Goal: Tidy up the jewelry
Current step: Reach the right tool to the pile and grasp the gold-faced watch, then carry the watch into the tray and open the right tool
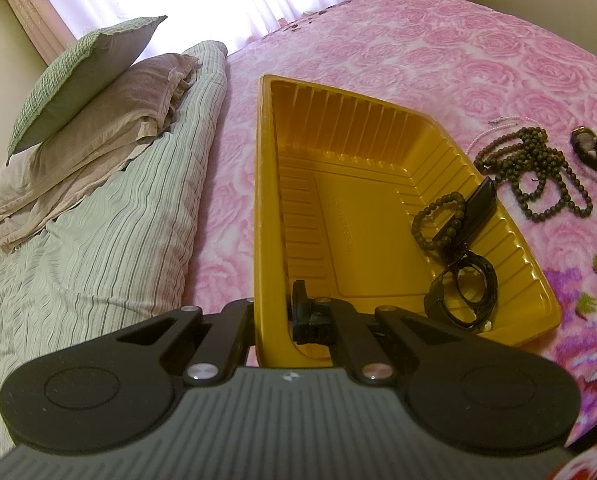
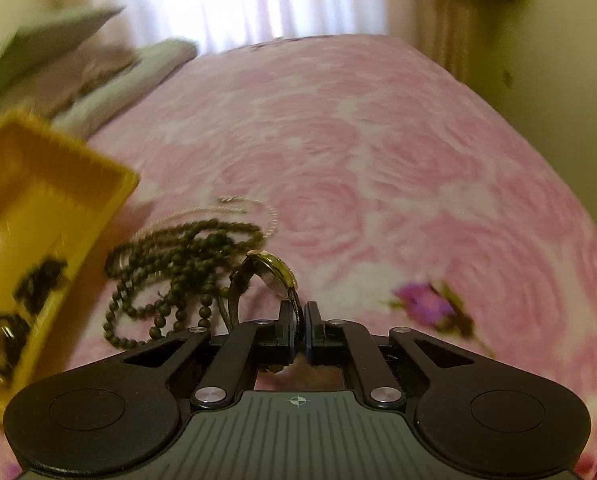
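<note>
A yellow plastic tray [image 1: 362, 128] lies on the pink bed. Inside it are a dark bead bracelet [image 1: 438, 220], a black strap piece [image 1: 480, 200] and a black watch [image 1: 470, 284]. My left gripper [image 1: 276, 314] is shut on the tray's near left wall. To the tray's right a long dark bead necklace [image 1: 538, 164] and a thin pale chain [image 1: 494, 128] lie on the cover. In the right wrist view my right gripper [image 2: 298, 314] is shut on the strap of a gold watch [image 2: 276, 270], just right of the bead necklace [image 2: 170, 264]. The tray [image 2: 110, 184] stands blurred at the left.
A folded striped quilt [image 1: 98, 240] with stacked pillows [image 1: 82, 80] fills the bed's left side beside the tray. The rose-patterned pink cover [image 2: 378, 140] stretches away to a bright curtained window. A purple flower print [image 2: 426, 304] lies right of the right gripper.
</note>
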{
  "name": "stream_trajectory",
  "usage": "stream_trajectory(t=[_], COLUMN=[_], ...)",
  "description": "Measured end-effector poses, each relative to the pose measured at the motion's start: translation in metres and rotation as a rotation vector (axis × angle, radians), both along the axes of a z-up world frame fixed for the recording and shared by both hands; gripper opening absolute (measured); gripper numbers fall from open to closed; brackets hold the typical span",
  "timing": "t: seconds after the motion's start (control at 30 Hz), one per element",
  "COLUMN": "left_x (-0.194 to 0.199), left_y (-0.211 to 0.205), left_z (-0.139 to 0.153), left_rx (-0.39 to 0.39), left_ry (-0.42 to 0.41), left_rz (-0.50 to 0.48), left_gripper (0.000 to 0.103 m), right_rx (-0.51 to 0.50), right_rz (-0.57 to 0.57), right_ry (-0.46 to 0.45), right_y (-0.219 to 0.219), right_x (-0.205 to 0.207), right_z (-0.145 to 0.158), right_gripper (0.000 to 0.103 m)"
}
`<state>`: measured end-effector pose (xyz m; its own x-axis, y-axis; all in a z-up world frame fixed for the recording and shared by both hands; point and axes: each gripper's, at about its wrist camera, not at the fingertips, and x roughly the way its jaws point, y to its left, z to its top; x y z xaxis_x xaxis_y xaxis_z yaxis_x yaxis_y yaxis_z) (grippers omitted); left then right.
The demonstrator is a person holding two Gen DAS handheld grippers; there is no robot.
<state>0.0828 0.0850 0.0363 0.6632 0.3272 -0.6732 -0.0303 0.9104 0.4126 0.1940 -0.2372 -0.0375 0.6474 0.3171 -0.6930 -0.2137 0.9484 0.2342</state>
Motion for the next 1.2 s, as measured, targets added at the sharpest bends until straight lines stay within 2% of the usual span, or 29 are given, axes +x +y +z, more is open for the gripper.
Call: stream_trajectory(t=[0.13,0.37,0.53,0.83,1.2], left_x=[0.0,-0.001,-0.002,-0.003,-0.003], left_y=[0.0,0.0,0.002,0.004,0.007], left_z=[0.0,0.002,0.001,-0.001,-0.002], left_rx=[0.0,-0.005,-0.012,-0.024,-0.039], left_ry=[0.0,-0.005,-0.007,-0.006,-0.008], left_rz=[0.0,-0.002,-0.001,0.001,0.002], left_gripper=[0.002,0.002,0.002,0.003,0.003], right_rx=[0.065,0.098,0.147,0.202,0.258], right_rz=[-0.041,0.021,0.118,0.338,0.488], right_ry=[0.008,-0.034,-0.027,0.029,0.073], right_y=[-0.014,0.003,0.037,0.112,0.176], right_x=[-0.006,-0.014,-0.02,-0.04,-0.044], right_z=[0.011,0.036,0.048,0.047,0.05], right_gripper=[0.005,0.005,0.005,0.005,0.005])
